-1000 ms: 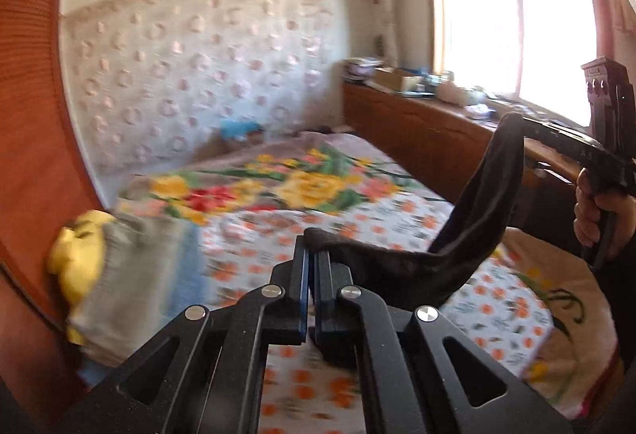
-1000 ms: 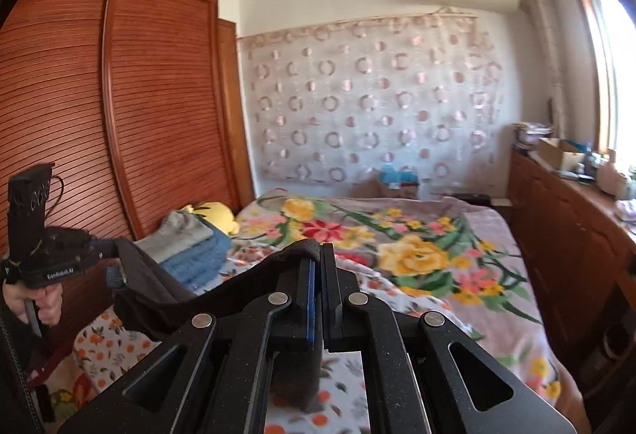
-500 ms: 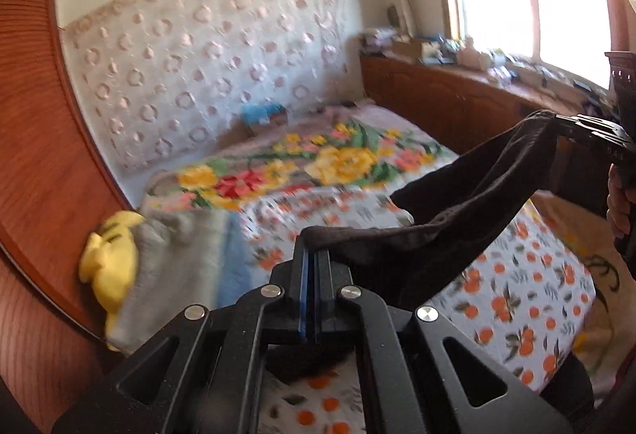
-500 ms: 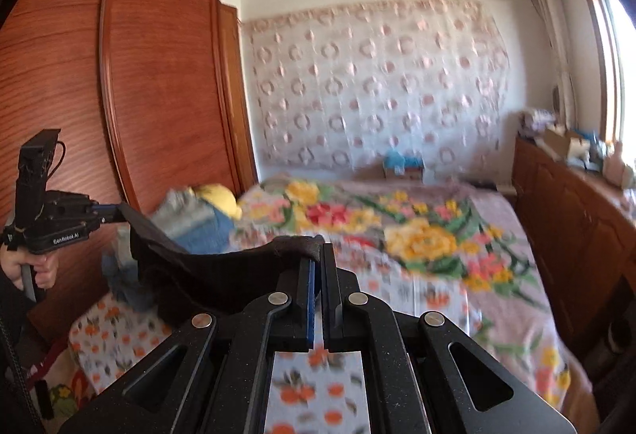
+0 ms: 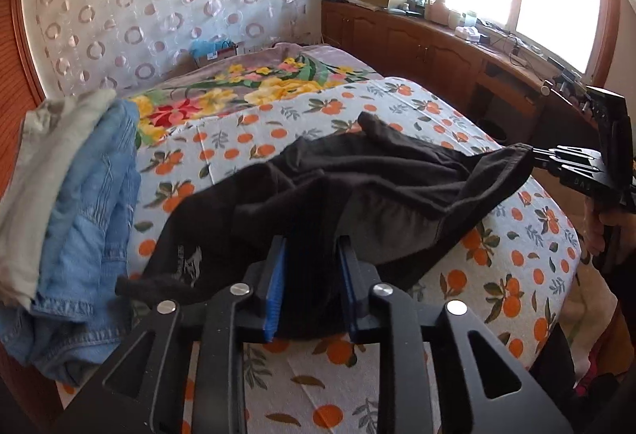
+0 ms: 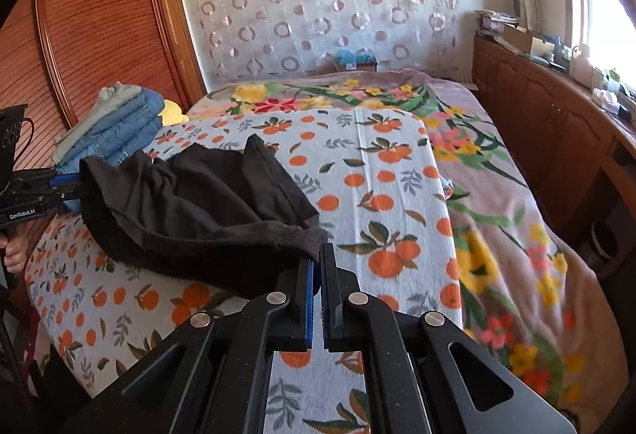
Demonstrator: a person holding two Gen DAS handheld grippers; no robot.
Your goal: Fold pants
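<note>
On bed: black pants

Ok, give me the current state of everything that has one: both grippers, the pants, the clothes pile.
Left gripper: jaws just opened partway, black fabric between them, pads not pressing.
Right gripper: shut on the pants' edge.
Black fleece pants: crumpled, lying on the orange-print bedsheet.
Stack of blue denim and grey clothes: folded, piled beside the pants.

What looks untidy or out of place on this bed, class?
The black pants lie bunched and creased on the orange-print sheet, not flat. The jeans stack beside them sags unevenly. Nothing looks spilled or damaged.
</note>
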